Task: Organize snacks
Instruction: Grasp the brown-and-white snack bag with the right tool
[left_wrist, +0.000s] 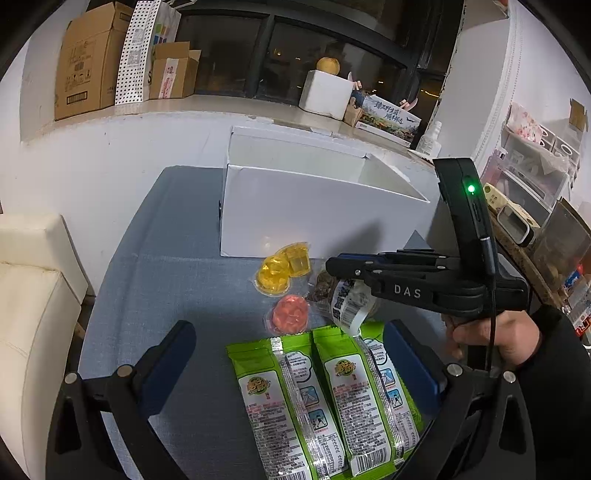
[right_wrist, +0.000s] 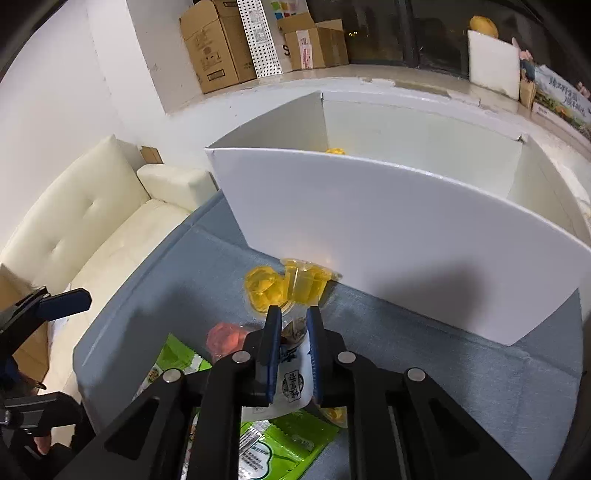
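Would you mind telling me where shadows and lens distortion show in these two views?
Right wrist view: a dark shadow falls on the white box front wall, whose top edge bows from fisheye distortion. Left wrist view: the windowsill curves, and black corners vignette the frame.

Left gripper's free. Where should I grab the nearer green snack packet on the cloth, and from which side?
Take the nearer green packet across its narrow width, near the top end, coming down from above. It lies flat and long, pointing away from the open left gripper, with the second packet close alongside, so space on that side is tight.
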